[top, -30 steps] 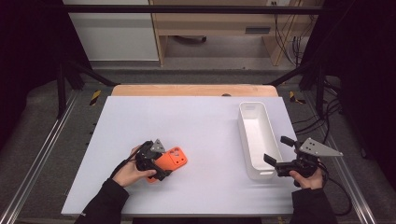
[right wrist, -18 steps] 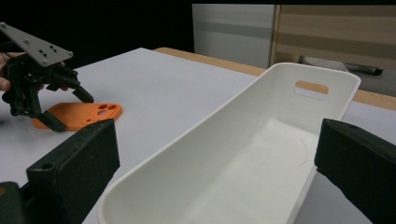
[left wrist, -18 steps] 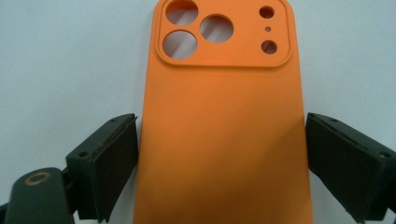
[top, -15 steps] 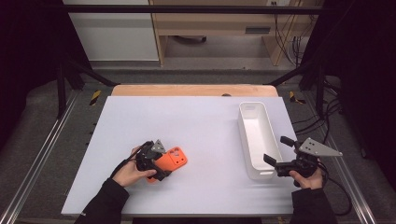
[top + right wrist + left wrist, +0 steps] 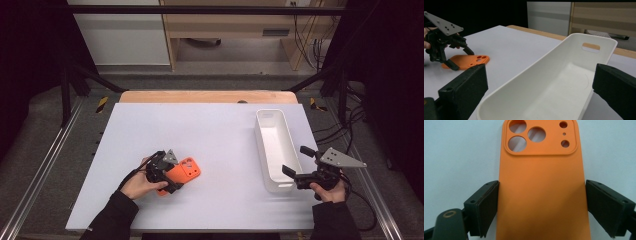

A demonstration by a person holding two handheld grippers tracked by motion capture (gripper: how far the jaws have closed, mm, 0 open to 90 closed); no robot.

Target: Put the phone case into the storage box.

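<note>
An orange phone case [image 5: 187, 169] lies flat on the white table [image 5: 210, 125], camera cut-outs pointing away from my left hand. My left gripper [image 5: 172, 172] has just been closing, and its pads now press on the case's two long edges [image 5: 541, 165]. In the left gripper view both jaws touch the case's sides. My right gripper [image 5: 295, 160] stands open at the near end of an empty white bin [image 5: 275, 150], one jaw on each side of it [image 5: 540, 72]. In the right gripper view, the left gripper [image 5: 461, 60] and the case [image 5: 477, 59] sit far off at the left.
The long white bin [image 5: 564, 82] has a handle slot in its far wall. A wooden strip [image 5: 205, 96] runs along the table's far edge. Metal rails [image 5: 45, 165] flank the table, and cables [image 5: 350, 130] lie to the right.
The left gripper's jaws have drawn in onto the orange case. Both hands, the case and the bin keep their places.
</note>
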